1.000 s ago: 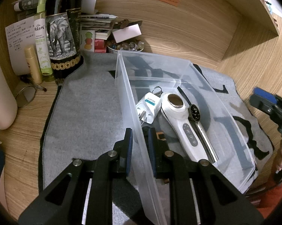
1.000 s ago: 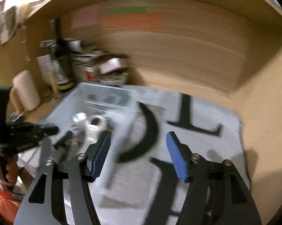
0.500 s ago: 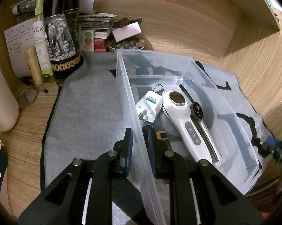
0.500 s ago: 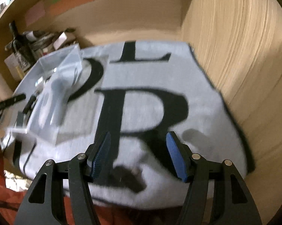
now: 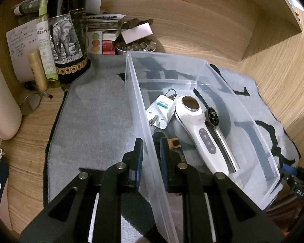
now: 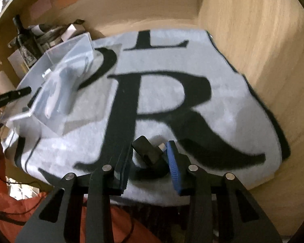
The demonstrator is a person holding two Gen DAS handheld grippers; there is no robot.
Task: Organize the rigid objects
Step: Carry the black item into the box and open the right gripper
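Observation:
My left gripper (image 5: pixel 151 157) is shut on the near left wall of the clear plastic bin (image 5: pixel 240 105). In the bin lie a white plug adapter (image 5: pixel 161 114), a white handheld device (image 5: pixel 198 129) and a black-headed metal tool (image 5: pixel 214 119). A small black device (image 6: pixel 147 150) with a silver plug end lies on the grey lettered mat (image 6: pixel 222 105) near its front edge. My right gripper (image 6: pixel 149 162) is low over the mat. Its jaws are closing on that device, and both blue pads look to be touching it.
A dark bottle with an elephant label (image 5: pixel 68 34), slim tubes, papers and a bowl of small items crowd the back left corner. A wooden wall (image 6: pixel 263 40) borders the mat on the right. Orange cloth (image 6: pixel 14 202) lies below the mat's front edge.
The right gripper swung away from the bin, sank to the mat's front right part, and its jaws narrowed around the black device. The left gripper kept still on the bin wall.

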